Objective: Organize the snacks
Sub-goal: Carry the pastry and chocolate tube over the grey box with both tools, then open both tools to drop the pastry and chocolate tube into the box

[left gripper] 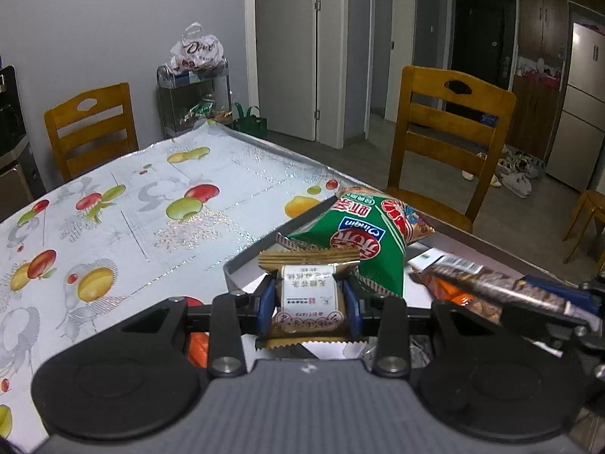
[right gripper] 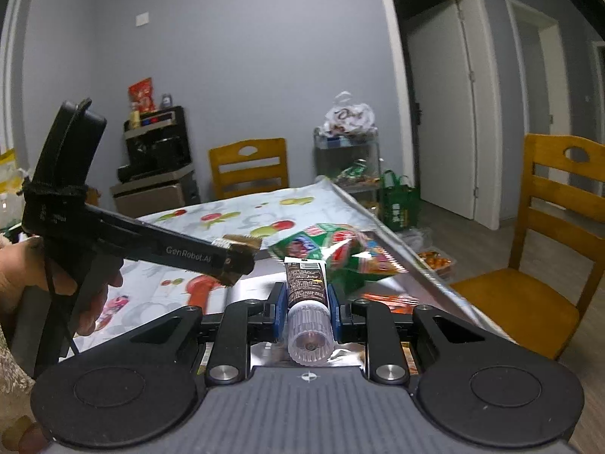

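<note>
My left gripper (left gripper: 308, 302) is shut on a gold-wrapped pastry packet (left gripper: 308, 287) with a white label, held over the near corner of a grey tray (left gripper: 245, 259). A green snack bag (left gripper: 363, 242) lies in the tray just beyond it. My right gripper (right gripper: 306, 302) is shut on a brown tube (right gripper: 305, 283) with a clear cap, pointing at the same green bag (right gripper: 332, 251). In the right wrist view a hand holds the left gripper (right gripper: 236, 261) at the left, the gold packet (right gripper: 242, 242) sticking out of it. The tube (left gripper: 491, 285) also shows at the right of the left wrist view.
The table wears a fruit-pattern cloth (left gripper: 132, 208). Orange packets (left gripper: 450, 291) lie in the tray. Wooden chairs (left gripper: 446, 132) (left gripper: 90, 125) stand at the far sides. A metal shelf cart (left gripper: 196, 98) with snack bags stands by the wall. A stool (left gripper: 590, 212) is at the right.
</note>
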Tool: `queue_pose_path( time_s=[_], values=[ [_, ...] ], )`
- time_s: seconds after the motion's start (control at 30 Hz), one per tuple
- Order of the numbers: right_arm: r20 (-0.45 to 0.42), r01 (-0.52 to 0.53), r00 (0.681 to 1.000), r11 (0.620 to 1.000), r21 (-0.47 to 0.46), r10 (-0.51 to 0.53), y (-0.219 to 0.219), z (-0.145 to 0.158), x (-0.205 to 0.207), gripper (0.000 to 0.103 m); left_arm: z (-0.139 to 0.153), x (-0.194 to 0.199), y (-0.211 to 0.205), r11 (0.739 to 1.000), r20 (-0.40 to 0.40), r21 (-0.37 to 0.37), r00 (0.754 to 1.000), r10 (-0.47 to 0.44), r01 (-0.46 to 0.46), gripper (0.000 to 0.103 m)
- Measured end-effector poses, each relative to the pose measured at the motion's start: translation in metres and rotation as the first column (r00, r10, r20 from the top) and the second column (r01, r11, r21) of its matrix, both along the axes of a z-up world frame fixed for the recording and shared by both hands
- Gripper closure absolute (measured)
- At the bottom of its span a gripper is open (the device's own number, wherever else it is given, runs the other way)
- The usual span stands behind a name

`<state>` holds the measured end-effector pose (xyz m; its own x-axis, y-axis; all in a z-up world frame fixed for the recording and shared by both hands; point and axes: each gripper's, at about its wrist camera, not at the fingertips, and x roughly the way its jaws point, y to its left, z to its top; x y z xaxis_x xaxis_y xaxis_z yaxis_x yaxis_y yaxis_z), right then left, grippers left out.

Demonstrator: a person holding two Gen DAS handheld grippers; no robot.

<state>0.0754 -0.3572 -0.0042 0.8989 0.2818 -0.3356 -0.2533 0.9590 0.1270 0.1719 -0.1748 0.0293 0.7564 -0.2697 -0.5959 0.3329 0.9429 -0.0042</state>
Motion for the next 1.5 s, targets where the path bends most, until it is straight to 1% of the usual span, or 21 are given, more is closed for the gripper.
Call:
queue_pose_path(
  time_s=[0.1,0.2,0.3,0.43,0.7,0.9,1.17,1.23,1.33,1.37,1.4,1.43,1.47,1.5],
  values=[
    [-0.031,0.009,0.999,1.000,-0.005,-0.009,-0.003,-0.003,0.007,0.078,-0.006,0.008,-0.003,1.000,-0.024,0.003,1.000,0.002,-0.002,0.067],
    [-0.060,0.007,0.998,1.000,-0.010,-0.008,-0.001,-0.008,0.015,0.078,-0.011,0.016,-0.008,1.000,-0.033,0.018,0.999,0.007,-0.006,0.067],
    [-0.088,0.010,0.996,1.000,0.005,-0.010,0.000,-0.011,0.025,0.078,-0.015,0.023,-0.011,1.000,-0.038,0.029,0.999,0.011,-0.010,0.067],
    [-0.102,0.025,0.994,1.000,-0.004,-0.025,0.002,-0.011,0.034,0.078,-0.020,0.033,-0.014,0.999,-0.033,0.046,0.999,0.018,-0.016,0.067],
    [-0.133,0.045,0.990,0.999,-0.013,-0.046,0.009,-0.016,0.045,0.078,-0.027,0.048,-0.017,0.998,-0.030,0.047,0.999,0.036,-0.034,0.067],
    [-0.163,0.044,0.985,0.999,-0.021,-0.047,0.013,-0.021,0.049,0.078,-0.029,0.050,-0.016,0.999,-0.032,0.031,0.999,0.037,-0.036,0.067],
    [-0.177,0.050,0.983,0.998,-0.042,-0.056,0.017,-0.024,0.052,0.078,-0.029,0.047,-0.013,0.999,-0.028,0.021,0.999,0.030,-0.030,0.067],
    [-0.180,0.047,0.982,0.998,-0.041,-0.054,0.018,-0.024,0.052,0.078,-0.029,0.047,-0.013,0.999,-0.032,0.020,0.999,0.028,-0.028,0.065],
    [-0.187,0.041,0.981,0.998,-0.043,-0.048,0.019,-0.024,0.052,0.078,-0.026,0.044,-0.013,0.999,-0.026,0.024,0.999,0.030,-0.029,0.059],
    [-0.187,0.039,0.981,0.998,-0.041,-0.046,0.019,-0.023,0.052,0.077,-0.025,0.043,-0.012,0.999,-0.022,0.023,0.999,0.032,-0.032,0.051],
    [-0.180,0.039,0.983,0.998,-0.038,-0.045,0.019,-0.022,0.051,0.077,-0.024,0.041,-0.011,0.999,-0.018,0.018,0.999,0.035,-0.035,0.039],
    [-0.172,0.041,0.984,0.998,-0.039,-0.047,0.019,-0.020,0.049,0.076,-0.022,0.040,-0.010,0.999,-0.014,0.012,0.999,0.039,-0.039,0.032],
    [-0.167,0.040,0.985,0.998,-0.041,-0.047,0.020,-0.019,0.048,0.075,-0.021,0.038,-0.008,0.999,-0.005,0.003,0.999,0.041,-0.041,0.019],
    [-0.162,0.039,0.986,0.998,-0.041,-0.045,0.021,-0.018,0.047,0.074,-0.020,0.036,-0.008,0.999,0.005,-0.004,0.999,0.041,-0.041,0.016]
  ],
)
